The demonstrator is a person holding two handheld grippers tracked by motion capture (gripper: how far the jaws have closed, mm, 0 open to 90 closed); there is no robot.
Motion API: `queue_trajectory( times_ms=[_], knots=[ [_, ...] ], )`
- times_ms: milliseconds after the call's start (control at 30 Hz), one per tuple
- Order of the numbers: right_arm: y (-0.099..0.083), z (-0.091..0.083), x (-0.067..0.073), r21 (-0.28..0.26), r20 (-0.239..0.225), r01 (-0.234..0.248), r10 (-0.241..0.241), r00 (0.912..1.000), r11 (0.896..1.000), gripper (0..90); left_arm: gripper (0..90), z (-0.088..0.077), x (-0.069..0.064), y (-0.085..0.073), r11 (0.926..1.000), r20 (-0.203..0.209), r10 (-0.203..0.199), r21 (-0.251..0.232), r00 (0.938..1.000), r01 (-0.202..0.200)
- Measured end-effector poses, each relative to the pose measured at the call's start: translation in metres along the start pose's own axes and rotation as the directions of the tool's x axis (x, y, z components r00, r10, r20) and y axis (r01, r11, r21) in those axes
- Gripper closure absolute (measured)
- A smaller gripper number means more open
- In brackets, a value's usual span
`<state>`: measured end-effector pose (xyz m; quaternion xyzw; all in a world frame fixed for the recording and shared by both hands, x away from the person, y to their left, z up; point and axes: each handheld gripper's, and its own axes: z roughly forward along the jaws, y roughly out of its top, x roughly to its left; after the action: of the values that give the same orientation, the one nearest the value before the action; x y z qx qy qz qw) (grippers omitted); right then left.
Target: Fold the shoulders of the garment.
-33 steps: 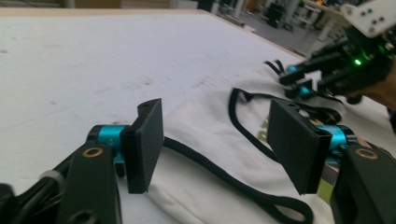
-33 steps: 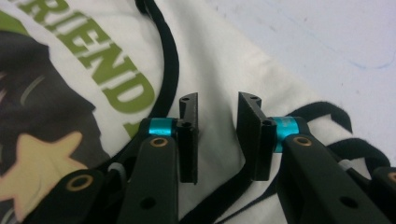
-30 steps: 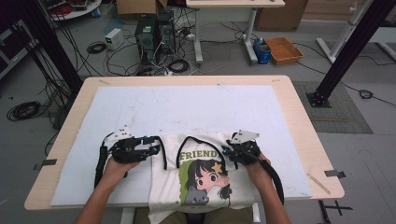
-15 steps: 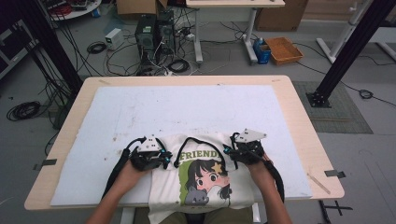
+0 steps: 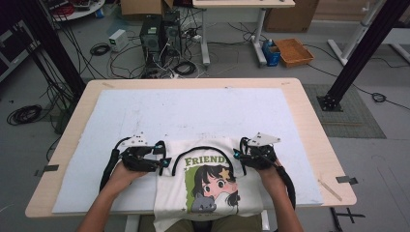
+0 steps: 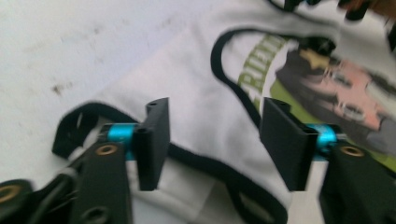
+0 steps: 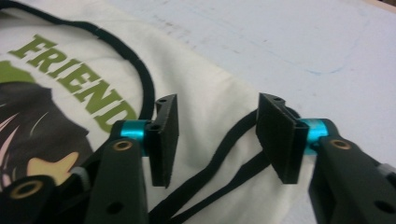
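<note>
Nearby, shirt (image 5: 208,186) on mat (image 5: 183,116), table (image 5: 314,116)

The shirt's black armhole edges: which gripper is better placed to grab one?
Probably right. The right gripper has the shirt's black trim running between its open jaws. The left gripper straddles mostly plain cloth.

The high view looks forward and down from above the near edge of the table (image 5: 309,125), taking in its whole top and the floor beyond. The left hand-held gripper (image 6: 215,135) carries a camera close above the shirt (image 6: 201,98), facing right across its collar. The right hand-held gripper (image 7: 217,135) carries another, equally close, over the shirt's right shoulder. All three share the printed shirt.
</note>
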<state>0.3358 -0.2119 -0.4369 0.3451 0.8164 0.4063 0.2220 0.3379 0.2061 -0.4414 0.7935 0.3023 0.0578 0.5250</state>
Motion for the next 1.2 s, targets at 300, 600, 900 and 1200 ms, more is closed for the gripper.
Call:
queue_trajectory(
  times_ms=[300,600,900,1200],
  knots=[
    [-0.003,-0.008,-0.006,-0.026,-0.062,-0.016,0.015,0.998,1.0,74.8,24.3,-0.02,0.01,-0.009,0.9445,-0.079,-0.163,-0.301,0.9835,0.132],
    [-0.006,0.004,0.004,0.128,-0.122,0.059,-0.044,0.9916,0.99,72.8,41.3,-0.015,-0.005,-0.006,0.9899,0.017,-0.069,-0.123,0.9975,0.071],
    [-0.005,-0.008,0.004,0.032,-0.1,0.024,-0.021,0.9948,0.999,59.7,44.6,-0.011,-0.032,-0.018,0.9949,0.046,-0.016,0.1,0.9988,0.011],
    [-0.006,-0.003,0.002,0.046,-0.096,0.018,-0.014,0.9953,0.999,55.4,88.3,-0.007,-0.029,-0.02,0.9875,0.05,-0.032,0.156,0.9982,0.024]
  ],
)
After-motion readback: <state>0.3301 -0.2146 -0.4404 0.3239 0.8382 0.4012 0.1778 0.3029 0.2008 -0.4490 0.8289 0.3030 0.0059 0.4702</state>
